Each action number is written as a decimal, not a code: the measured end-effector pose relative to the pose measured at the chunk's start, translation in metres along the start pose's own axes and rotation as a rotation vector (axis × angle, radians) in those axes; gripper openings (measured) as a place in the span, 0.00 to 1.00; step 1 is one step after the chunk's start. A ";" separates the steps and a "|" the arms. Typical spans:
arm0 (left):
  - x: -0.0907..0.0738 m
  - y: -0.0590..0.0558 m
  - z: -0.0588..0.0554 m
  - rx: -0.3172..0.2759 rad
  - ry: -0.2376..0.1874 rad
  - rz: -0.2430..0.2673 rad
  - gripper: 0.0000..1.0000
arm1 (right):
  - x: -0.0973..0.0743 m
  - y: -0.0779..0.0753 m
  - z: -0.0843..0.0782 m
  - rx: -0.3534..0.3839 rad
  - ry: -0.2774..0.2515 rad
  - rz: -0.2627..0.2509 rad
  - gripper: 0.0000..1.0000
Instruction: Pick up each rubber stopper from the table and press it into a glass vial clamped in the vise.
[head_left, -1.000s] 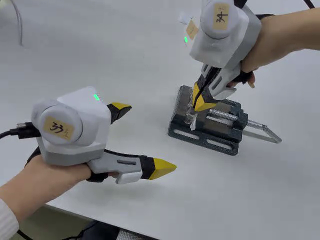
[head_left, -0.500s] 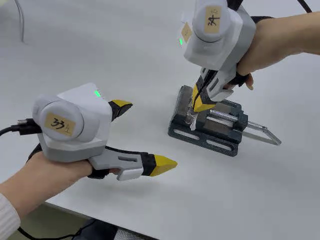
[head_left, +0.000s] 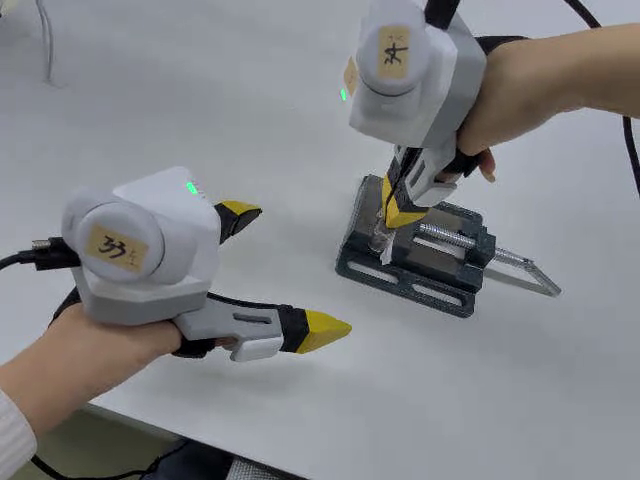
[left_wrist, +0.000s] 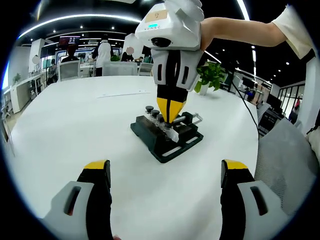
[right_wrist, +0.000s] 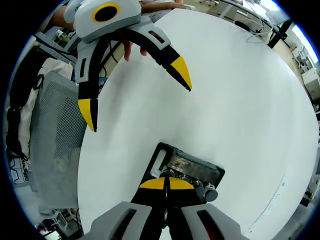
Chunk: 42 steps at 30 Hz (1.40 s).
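Observation:
A dark bench vise (head_left: 440, 262) stands on the white table and clamps a row of glass vials (head_left: 380, 238). Three of the vials carry black rubber stoppers (left_wrist: 155, 113). My right gripper (head_left: 396, 211) points down with its yellow tips shut and pressed on top of the nearest vial (left_wrist: 173, 131). Whether a stopper sits under the tips is hidden. In the right gripper view, its closed tips (right_wrist: 165, 184) cover the vise's (right_wrist: 192, 167) near edge. My left gripper (head_left: 285, 270) hovers open over bare table at the lower left, well apart from the vise (left_wrist: 167, 137).
The vise's screw handle (head_left: 525, 268) sticks out to the right. A cable (head_left: 45, 40) lies at the far left corner of the table. A mesh office chair (right_wrist: 52, 145) stands beside the table edge.
The right gripper's body has swung up and to the left while its tips stay on the vial. The left gripper has held its place, still open.

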<state>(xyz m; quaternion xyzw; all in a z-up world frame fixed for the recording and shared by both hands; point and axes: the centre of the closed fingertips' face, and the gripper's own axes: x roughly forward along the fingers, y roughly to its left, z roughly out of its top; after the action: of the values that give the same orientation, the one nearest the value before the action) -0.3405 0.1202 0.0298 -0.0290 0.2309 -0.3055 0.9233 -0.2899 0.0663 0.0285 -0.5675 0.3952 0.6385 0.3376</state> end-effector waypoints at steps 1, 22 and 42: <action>0.000 0.000 0.001 0.002 0.000 -0.001 0.90 | 0.000 -0.001 0.000 -0.026 0.001 -0.005 0.00; -0.013 -0.007 0.024 0.029 -0.014 0.010 0.91 | -0.002 0.001 -0.002 0.050 -0.103 -0.053 0.00; -0.016 -0.011 0.026 0.059 -0.017 0.015 0.91 | 0.001 -0.003 -0.003 -0.055 -0.087 -0.105 0.00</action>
<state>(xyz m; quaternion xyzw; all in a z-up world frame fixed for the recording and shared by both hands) -0.3459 0.1184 0.0618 -0.0025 0.2143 -0.3050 0.9279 -0.2855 0.0647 0.0268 -0.5684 0.3323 0.6545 0.3716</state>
